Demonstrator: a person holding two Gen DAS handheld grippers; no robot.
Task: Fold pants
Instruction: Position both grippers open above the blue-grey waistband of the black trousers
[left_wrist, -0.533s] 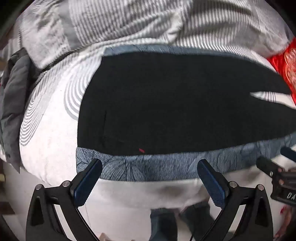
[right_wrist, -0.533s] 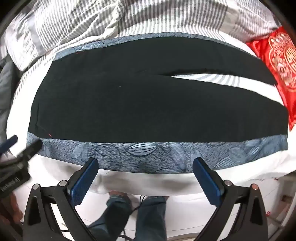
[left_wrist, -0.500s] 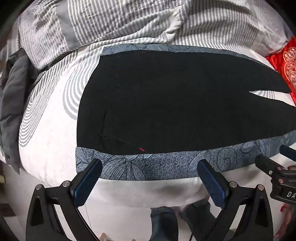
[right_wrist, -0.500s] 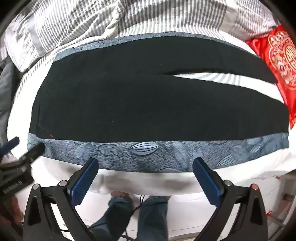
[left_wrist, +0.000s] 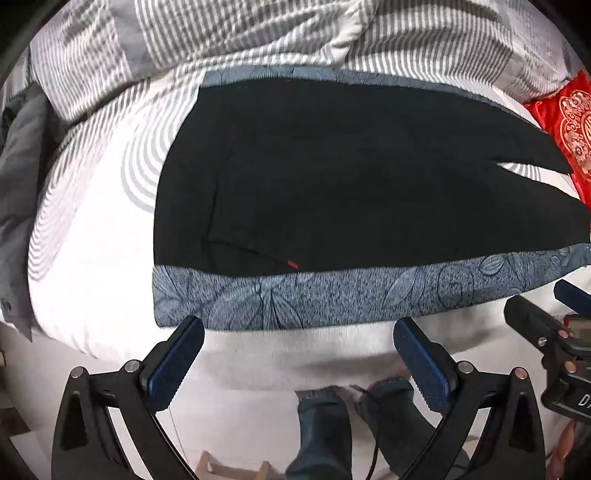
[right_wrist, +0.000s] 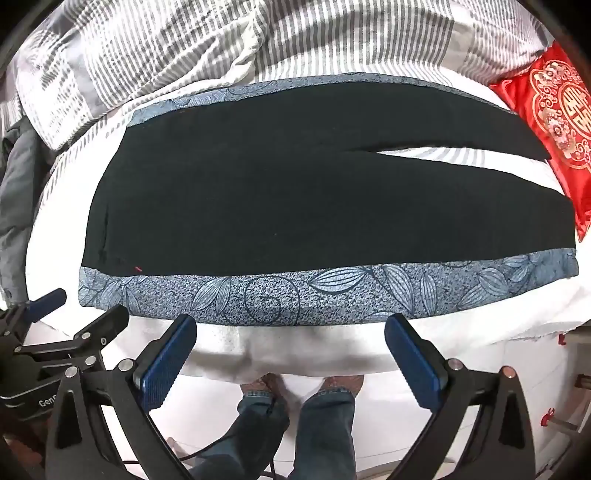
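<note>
Both the left hand-held gripper and the right hand-held gripper gape wide and empty at the frames' bottom edge, above the black pants spread flat mid-frame on a blue leaf-patterned cloth over the bed.

Matt black cloth pants lie on a speckled blue leaf-print fabric mat; the far striped bedding looks soft, the red cushion glossy.

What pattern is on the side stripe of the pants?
Blue-grey leaf print on the side stripe, clearest in the right wrist view.
</note>
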